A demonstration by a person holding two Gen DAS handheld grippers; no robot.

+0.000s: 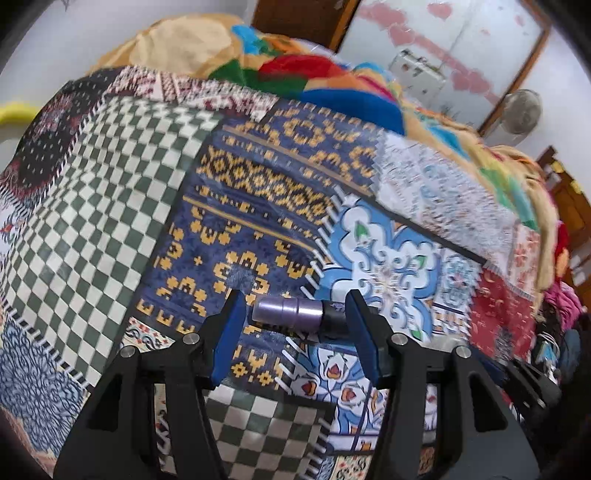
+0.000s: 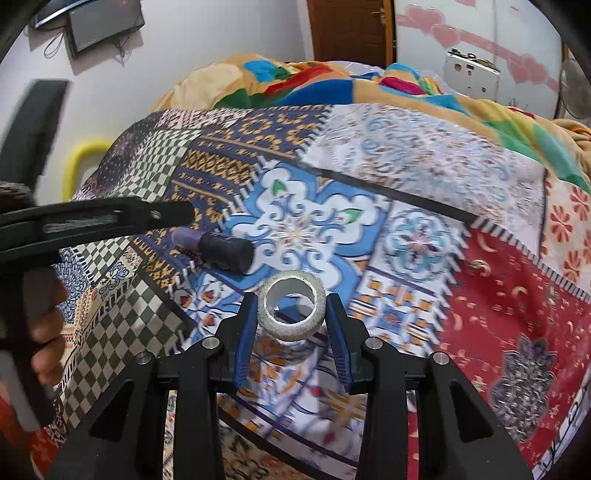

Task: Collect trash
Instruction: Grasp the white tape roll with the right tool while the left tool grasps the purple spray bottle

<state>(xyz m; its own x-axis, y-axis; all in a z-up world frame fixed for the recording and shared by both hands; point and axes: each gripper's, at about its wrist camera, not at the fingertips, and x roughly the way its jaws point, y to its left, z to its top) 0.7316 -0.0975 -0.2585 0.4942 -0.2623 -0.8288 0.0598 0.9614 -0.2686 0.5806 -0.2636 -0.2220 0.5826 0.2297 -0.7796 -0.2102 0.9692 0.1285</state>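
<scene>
A purple tube with a black cap (image 1: 295, 313) lies on the patchwork bedspread (image 1: 110, 206), crosswise between the blue pads of my left gripper (image 1: 293, 308). The jaws stand open around it with a small gap at the purple end. In the right wrist view the same tube (image 2: 218, 248) lies left of centre under the left gripper's finger (image 2: 110, 218). My right gripper (image 2: 291, 306) has its pads against both sides of a white tape roll (image 2: 292, 310), holding it just above the bedspread (image 2: 480, 295).
A heap of colourful blankets (image 1: 314, 74) lies at the far side of the bed. A yellow hoop (image 2: 79, 162) stands beyond the bed's left edge. A fan (image 1: 521, 110), a wooden door (image 2: 351, 29) and a wall-mounted screen (image 2: 103, 22) are behind.
</scene>
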